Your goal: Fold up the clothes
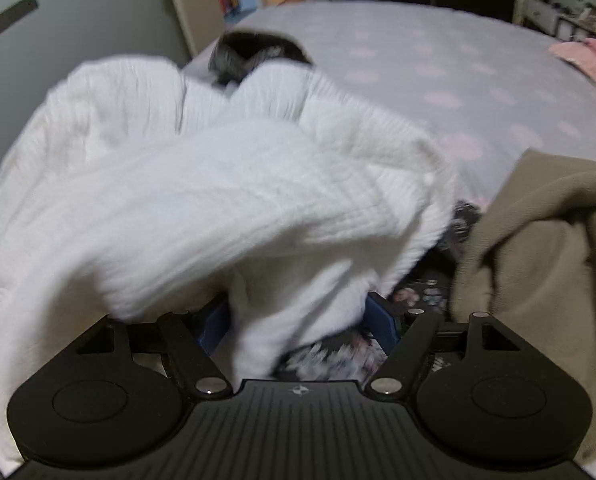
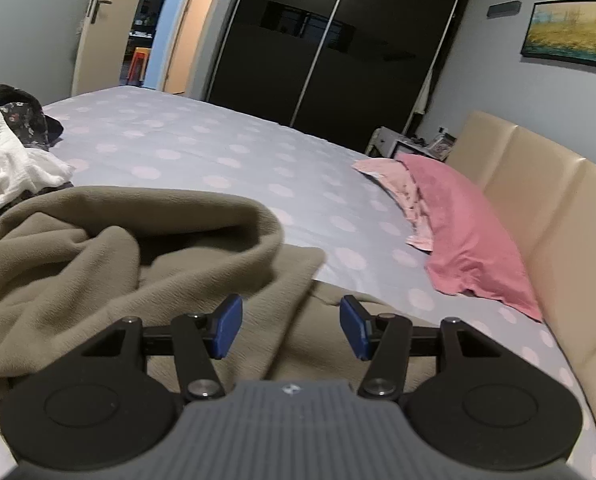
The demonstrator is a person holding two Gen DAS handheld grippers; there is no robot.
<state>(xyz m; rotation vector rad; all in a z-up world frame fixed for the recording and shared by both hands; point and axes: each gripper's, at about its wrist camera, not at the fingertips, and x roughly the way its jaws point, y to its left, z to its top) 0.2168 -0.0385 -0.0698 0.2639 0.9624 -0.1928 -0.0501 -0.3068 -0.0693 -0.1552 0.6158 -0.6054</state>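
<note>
our left tool, pads wide, has white garment bunched between them, grip uncertain; right tool gapes empty over olive fleece toward twelve o'clock, ready to pinch an edge.

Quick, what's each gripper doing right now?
Left gripper: white garment between its pads; whether clamped, cannot tell.
Right gripper: open, empty, over the olive fleece.
</note>
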